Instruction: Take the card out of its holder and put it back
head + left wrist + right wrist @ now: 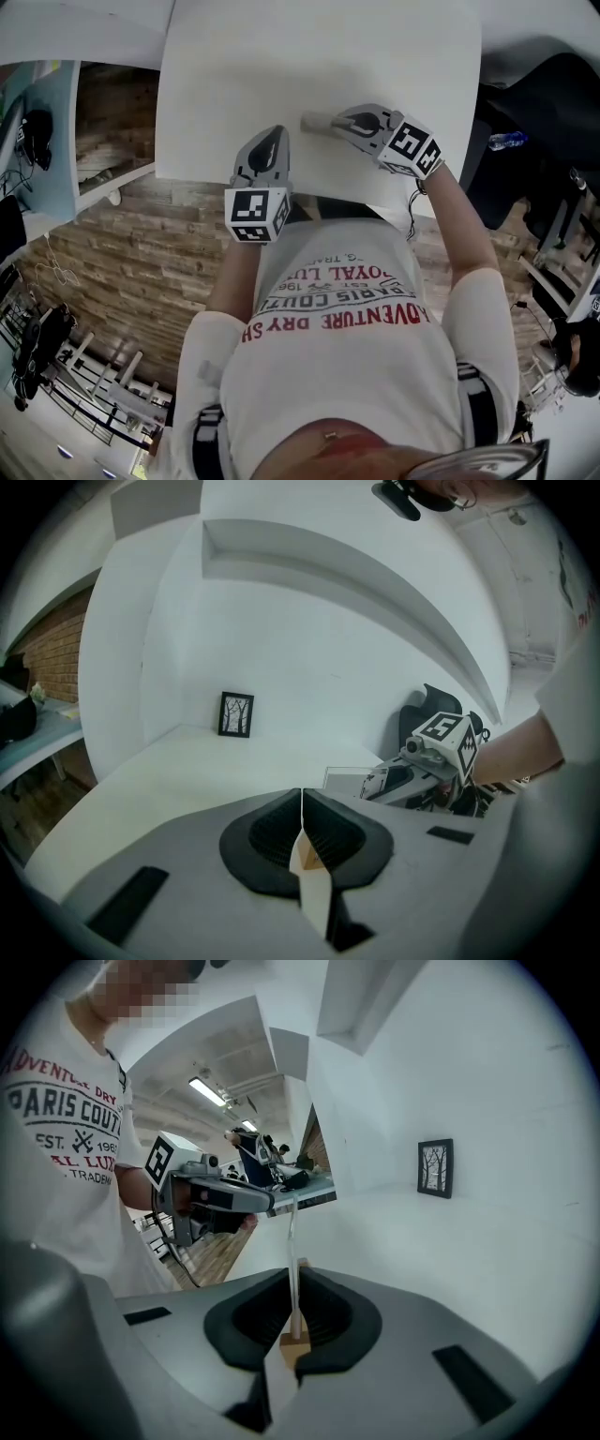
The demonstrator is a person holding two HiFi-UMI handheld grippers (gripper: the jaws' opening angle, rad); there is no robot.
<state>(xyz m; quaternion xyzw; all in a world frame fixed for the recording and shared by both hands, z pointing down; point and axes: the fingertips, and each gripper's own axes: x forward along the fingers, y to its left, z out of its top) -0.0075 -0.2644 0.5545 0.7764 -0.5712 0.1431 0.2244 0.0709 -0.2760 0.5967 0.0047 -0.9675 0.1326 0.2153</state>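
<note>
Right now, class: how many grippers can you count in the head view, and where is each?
2. The left gripper is at the table's near edge; the right gripper is over the table, jaws on a clear sheet. None seems hidden.

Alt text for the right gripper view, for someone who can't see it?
The right hand-held gripper has its jaws shut on a thin upright card, seen edge-on, above a white table. Behind it on the left, a person in a printed white T-shirt holds the left hand-held gripper; a small framed picture stands against the far wall.
</note>
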